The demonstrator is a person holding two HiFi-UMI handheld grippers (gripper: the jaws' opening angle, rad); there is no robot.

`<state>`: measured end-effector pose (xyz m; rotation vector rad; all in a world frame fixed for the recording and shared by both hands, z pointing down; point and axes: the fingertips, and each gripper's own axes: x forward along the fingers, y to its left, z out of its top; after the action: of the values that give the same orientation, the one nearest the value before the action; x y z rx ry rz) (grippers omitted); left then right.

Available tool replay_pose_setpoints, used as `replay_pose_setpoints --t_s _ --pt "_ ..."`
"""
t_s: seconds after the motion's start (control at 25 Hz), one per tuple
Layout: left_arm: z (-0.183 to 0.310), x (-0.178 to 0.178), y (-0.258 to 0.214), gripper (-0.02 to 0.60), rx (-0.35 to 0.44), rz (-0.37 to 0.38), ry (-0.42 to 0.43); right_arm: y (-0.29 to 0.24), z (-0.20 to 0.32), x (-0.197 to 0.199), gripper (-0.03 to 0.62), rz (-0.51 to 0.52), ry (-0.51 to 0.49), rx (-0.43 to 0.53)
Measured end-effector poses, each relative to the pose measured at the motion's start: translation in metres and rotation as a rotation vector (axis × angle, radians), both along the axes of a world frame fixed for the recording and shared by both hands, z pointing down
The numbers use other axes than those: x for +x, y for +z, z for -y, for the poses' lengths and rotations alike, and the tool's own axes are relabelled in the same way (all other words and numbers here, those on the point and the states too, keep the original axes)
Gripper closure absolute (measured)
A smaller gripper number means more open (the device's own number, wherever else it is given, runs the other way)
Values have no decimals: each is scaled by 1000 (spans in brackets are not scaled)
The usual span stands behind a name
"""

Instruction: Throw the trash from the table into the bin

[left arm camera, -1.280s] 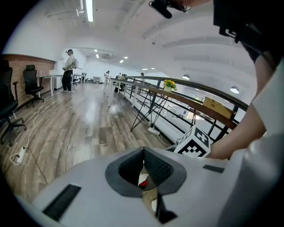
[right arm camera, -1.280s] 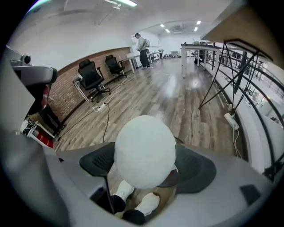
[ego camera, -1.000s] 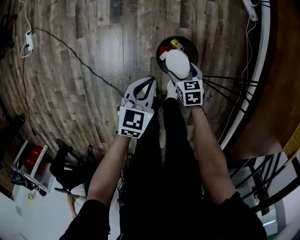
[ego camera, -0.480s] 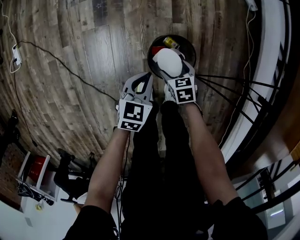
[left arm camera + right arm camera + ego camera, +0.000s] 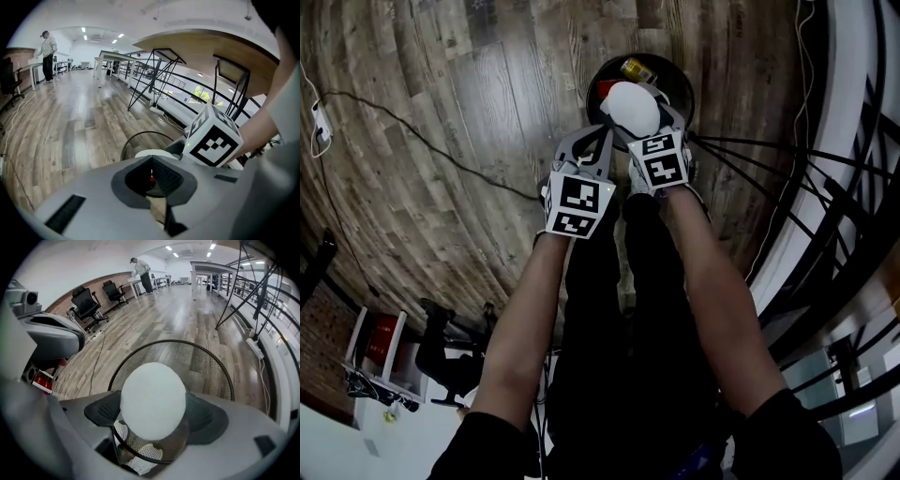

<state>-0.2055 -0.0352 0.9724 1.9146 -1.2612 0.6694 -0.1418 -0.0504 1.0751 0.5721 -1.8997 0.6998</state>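
1. Left gripper (image 5: 594, 141): you are carrying it with its jaws together on nothing, just left of the bin (image 5: 682, 86). If you are swinging it rightward during the drop, it could be knocking the ball or the mesh rim.
2. White ball (image 5: 152, 395): the right gripper (image 5: 154, 422) is clamping it between both pads, above the near part of the bin's opening. It looks round and smooth, so if you are releasing it this close to the near rim, it may be bouncing off and rolling away across the wood floor (image 5: 469, 112).
3. Left gripper view: it is showing you the closed, empty jaws and the bin's rim just beyond them, which the marker cube is partly covering from above.
4. Head view: it alone is showing both grippers side by side, plus a yellow item (image 5: 635, 67) and a red item (image 5: 602, 91) lying in the bin.
5. Right gripper view: it is showing how the pads are seating on the ball, and crumpled paper (image 5: 139, 463) low in the mesh that the ball is hiding from overhead.
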Motion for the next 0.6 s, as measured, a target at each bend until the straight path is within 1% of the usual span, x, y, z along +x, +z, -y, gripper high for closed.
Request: replay_pose_setpoints --t_s 0.2,0.4,0.6 --pt "-6 3 2 571 0 -2 12 8 -6 -1 160 -6 -21 -18" --pt "-8 -6 4 571 -1 5 2 7 -4 -1 160 -7 -6 -25" --pt "-9 -13 -3 571 2 20 -3 -2 -6 -1 161 -12 -31 -32"
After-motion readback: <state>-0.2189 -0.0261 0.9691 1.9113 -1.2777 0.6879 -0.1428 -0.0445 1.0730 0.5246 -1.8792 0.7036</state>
